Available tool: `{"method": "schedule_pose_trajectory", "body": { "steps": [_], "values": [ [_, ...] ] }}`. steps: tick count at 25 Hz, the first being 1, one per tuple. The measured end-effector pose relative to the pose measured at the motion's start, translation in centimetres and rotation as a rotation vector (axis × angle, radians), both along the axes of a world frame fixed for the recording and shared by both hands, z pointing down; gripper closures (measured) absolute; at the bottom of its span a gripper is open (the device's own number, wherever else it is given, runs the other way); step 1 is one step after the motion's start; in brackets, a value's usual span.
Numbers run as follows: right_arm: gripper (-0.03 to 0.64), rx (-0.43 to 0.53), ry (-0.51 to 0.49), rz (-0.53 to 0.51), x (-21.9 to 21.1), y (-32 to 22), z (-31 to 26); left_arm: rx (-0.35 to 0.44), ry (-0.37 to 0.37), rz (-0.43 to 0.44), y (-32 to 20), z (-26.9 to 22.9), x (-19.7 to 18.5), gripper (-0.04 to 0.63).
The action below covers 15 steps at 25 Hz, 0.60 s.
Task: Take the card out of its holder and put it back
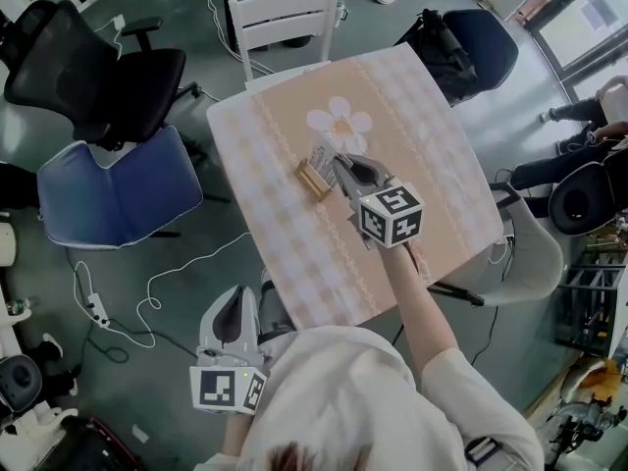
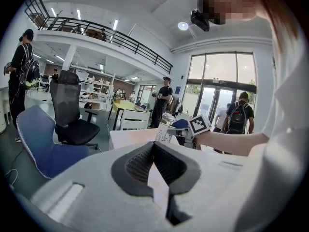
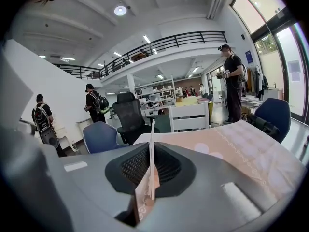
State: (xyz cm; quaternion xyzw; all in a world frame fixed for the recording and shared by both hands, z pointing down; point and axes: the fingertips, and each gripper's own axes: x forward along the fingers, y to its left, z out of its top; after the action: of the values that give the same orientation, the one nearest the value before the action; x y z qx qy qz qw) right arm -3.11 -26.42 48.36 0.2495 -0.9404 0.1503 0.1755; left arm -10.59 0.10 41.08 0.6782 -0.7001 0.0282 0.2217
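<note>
1. Head view: the right tongs (image 1: 339, 168) are seen over the desk (image 1: 442, 194), closed on the card (image 1: 322, 153). The card stands just beside the wooden holder (image 1: 314, 180); whether the two touch cannot be told. The left tongs (image 1: 235, 300) are seen low, off the desk's near edge.
2. Left gripper view: the jaws are seen pressed together, with nothing between them.
3. Right gripper view: the card is seen edge-on and upright, clamped between the jaws.
</note>
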Motion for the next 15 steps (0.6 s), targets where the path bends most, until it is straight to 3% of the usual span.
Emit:
{"method": "schedule_pose_trajectory", "body": {
  "steps": [15],
  "values": [
    [0.598, 0.001, -0.020, 0.005, -0.50, -0.26, -0.03, 0.000, 0.013, -0.009, 0.12, 0.07, -0.25, 0.595]
  ]
}}
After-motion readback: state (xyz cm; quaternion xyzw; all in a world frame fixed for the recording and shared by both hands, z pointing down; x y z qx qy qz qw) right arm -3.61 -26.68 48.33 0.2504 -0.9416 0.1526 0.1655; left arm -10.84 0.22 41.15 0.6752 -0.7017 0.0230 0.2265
